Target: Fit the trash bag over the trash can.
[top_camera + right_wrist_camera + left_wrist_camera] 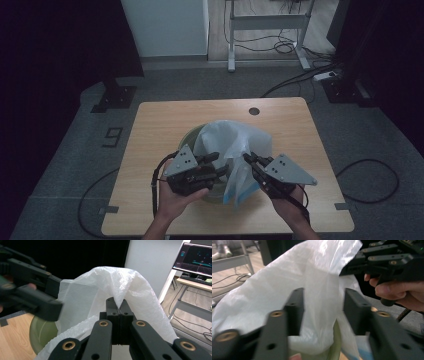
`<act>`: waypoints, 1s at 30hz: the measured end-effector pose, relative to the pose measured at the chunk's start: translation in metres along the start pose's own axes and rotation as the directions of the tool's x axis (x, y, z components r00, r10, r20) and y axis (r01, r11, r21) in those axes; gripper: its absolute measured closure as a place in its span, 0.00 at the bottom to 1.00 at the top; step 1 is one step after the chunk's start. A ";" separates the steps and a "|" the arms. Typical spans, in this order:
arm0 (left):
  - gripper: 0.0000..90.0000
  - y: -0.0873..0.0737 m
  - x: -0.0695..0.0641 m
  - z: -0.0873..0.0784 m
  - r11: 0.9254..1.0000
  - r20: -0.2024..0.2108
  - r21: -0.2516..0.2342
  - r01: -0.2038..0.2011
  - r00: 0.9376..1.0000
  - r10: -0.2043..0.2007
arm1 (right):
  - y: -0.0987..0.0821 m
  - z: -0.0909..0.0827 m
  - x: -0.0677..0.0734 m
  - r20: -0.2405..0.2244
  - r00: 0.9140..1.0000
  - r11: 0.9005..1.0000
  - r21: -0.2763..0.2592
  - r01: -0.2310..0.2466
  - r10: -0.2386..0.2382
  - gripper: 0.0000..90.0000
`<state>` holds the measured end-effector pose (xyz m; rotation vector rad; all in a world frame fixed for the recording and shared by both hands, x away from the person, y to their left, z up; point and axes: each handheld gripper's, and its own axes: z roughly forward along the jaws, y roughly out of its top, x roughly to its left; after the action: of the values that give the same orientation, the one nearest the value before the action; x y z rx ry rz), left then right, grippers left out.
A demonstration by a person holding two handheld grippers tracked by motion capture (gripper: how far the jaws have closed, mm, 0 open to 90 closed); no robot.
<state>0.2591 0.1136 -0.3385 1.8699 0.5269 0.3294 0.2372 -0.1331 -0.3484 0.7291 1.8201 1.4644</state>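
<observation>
A white plastic bag (231,145) stands over a pale green bin (192,136) near the middle of the worktop (155,125), with its blue-edged lower part hanging down the side nearest the person. The right tongs (119,307) are pressed together on a fold of the bag's film and hold it up in a peak. The left tongs (322,312) stand spread, with film between the jaws but neither pad pressing on it; no earlier picture is needed to see that they grip nothing now.

The step in hand looks like fitting the bag into the bin as a liner. To do it well, the left tongs should close on 1 single layer at the bag's mouth, opposite the right pinch, so that both can draw the opening wide and down over the rim. Whether the mouth already faces the bin is hard to tell, since the film hides it.
</observation>
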 end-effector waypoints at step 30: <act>1.00 -0.024 0.031 -0.014 0.986 -0.097 -0.063 0.154 0.982 -0.160 | -0.048 -0.011 0.015 0.016 0.994 0.988 0.114 -0.106 0.104 0.55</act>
<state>0.2748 0.1478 -0.3573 1.7528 0.7236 0.3319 0.2189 -0.1377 -0.3962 0.8998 1.8950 1.4286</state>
